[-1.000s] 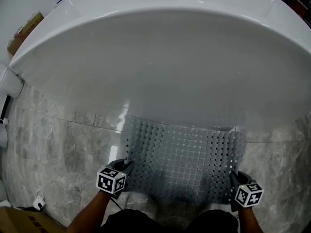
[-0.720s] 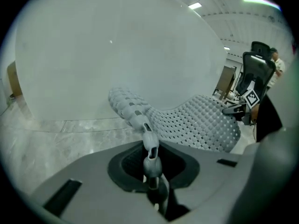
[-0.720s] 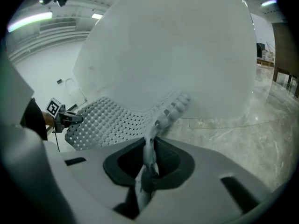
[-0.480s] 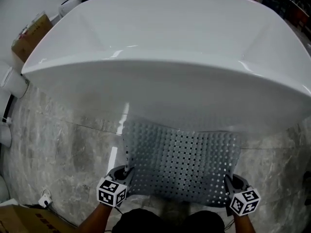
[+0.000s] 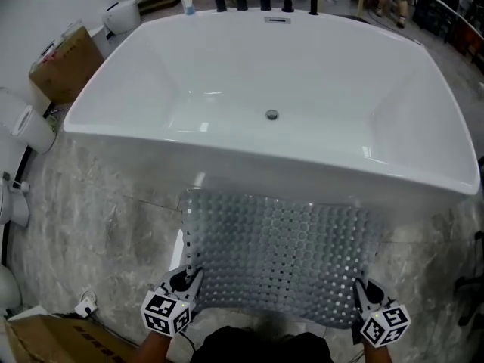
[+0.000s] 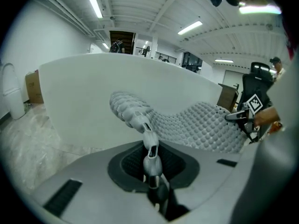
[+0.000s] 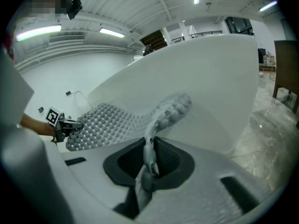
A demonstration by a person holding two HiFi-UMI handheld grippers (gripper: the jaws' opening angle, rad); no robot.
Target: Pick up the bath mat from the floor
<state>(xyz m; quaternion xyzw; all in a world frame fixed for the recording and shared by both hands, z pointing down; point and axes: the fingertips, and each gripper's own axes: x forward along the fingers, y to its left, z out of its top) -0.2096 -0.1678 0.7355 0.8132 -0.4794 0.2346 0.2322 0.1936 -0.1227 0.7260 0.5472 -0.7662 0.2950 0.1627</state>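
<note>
The bath mat [image 5: 280, 252] is grey, studded and full of small holes; it hangs stretched in the air in front of the white bathtub [image 5: 249, 146], clear of the marble floor [image 5: 98, 233]. My left gripper [image 5: 184, 283] is shut on the mat's near left corner, and my right gripper [image 5: 363, 299] is shut on its near right corner. In the left gripper view the mat's edge [image 6: 149, 146] runs pinched between the jaws, and the right gripper [image 6: 240, 117] shows across the mat. In the right gripper view the mat's edge [image 7: 149, 146] is pinched the same way.
The tub's rim [image 5: 227, 157] lies just beyond the mat's far edge. A cardboard box [image 5: 64, 63] and a white toilet [image 5: 23, 127] stand at the left. Another cardboard box [image 5: 45, 342] sits at the bottom left, beside a small white plug [image 5: 85, 306].
The view has tilted up, so the tub's inside and drain now show. Both grippers sit lower in the picture, still holding the mat's near corners.
</note>
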